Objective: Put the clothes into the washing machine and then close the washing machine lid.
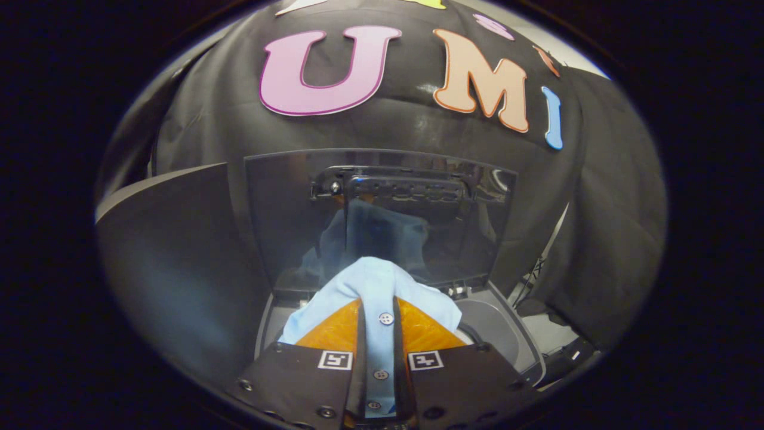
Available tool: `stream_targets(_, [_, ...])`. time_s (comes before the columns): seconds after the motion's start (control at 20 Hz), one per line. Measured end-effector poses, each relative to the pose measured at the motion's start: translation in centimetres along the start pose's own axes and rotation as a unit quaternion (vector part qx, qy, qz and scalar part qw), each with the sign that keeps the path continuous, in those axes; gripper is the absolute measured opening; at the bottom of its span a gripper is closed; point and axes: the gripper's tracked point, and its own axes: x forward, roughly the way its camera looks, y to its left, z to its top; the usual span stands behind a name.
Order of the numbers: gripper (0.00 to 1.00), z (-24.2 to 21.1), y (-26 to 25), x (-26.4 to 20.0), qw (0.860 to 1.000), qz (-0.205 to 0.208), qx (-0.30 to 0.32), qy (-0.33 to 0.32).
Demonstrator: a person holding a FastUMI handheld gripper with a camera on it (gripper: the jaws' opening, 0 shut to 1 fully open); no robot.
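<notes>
In my gripper view, my gripper [379,310] pinches a light blue shirt [376,286]; both fingers press on its buttoned placket, which runs down the narrow gap between them. The cloth bunches over my fingertips and spills out to either side. Just below and beyond it lies the open washing machine [507,334], its grey rim showing beside the shirt. The lid [382,215] stands upright behind, dark and glossy, mirroring the blue cloth.

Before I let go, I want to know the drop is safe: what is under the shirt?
The gripper is shut on the light blue shirt. Beneath it, the washing machine's rim shows beside the cloth, with the lid raised behind. The shirt covers the drum's inside, so its contents cannot be seen.
</notes>
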Motion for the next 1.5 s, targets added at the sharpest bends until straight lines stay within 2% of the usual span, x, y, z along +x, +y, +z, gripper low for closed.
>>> stream_targets(0.05, [0.20, -0.1, 0.2, -0.2, 1.000, 0.003, -0.003, 0.005])
stream_targets(0.15, [0.32, -0.4, 0.2, -0.1, 1.000, 0.006, -0.006, 0.019])
stream_targets(0.35, [0.33, -1.2, -0.2, -1.5, 0.999, 0.003, -0.006, 0.039])
stream_targets(0.6, [0.70, 0.1, 0.3, -3.7, 0.999, 0.032, 0.031, 0.021])
stream_targets(0.8, [1.00, -0.2, -0.5, -5.5, 0.998, 0.029, 0.055, 0.010])
stream_targets(0.9, [0.99, -0.4, -0.4, -6.7, 0.997, 0.038, 0.068, 0.011])
stream_targets(1.2, [0.98, 1.1, 0.4, -11.7, 0.997, 0.051, 0.046, -0.015])
stream_targets(1.4, [0.98, 3.7, 2.2, -15.7, 0.996, 0.062, 0.015, -0.070])
stream_targets(1.5, [0.98, 5.3, 3.9, -17.3, 0.990, 0.085, -0.007, -0.109])
